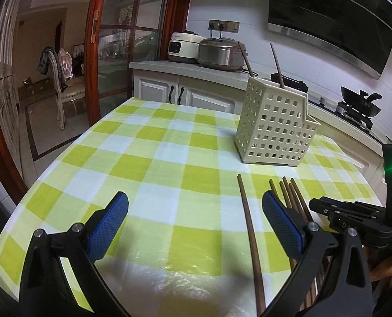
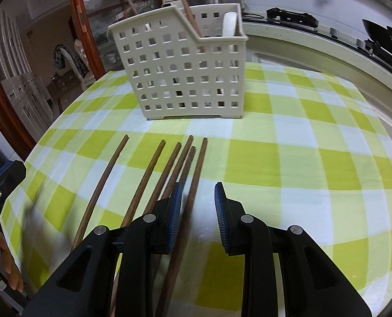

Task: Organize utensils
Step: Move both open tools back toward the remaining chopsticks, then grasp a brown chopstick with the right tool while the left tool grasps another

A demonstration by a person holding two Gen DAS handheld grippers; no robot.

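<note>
1. Green-and-white checked cloth covers the surface (image 2: 288,158); kitchen cabinets and cookers sit behind, toward the top of the frame.
2. My left hand-held gripper (image 1: 195,219) hangs wide open, holding nothing — one chopstick (image 1: 250,235) lies between its fingers.
3. My right hand-held gripper (image 2: 197,208) is open, straddling the rightmost of six loose chopsticks (image 2: 169,169).
4. Upper centre stands the white perforated utensil basket (image 2: 180,74) — two chopsticks upright inside.

My left gripper (image 1: 195,220) hangs open over the checked cloth (image 1: 153,158); one chopstick (image 1: 250,235) lies between its fingers, basket (image 1: 274,126) far right.
</note>
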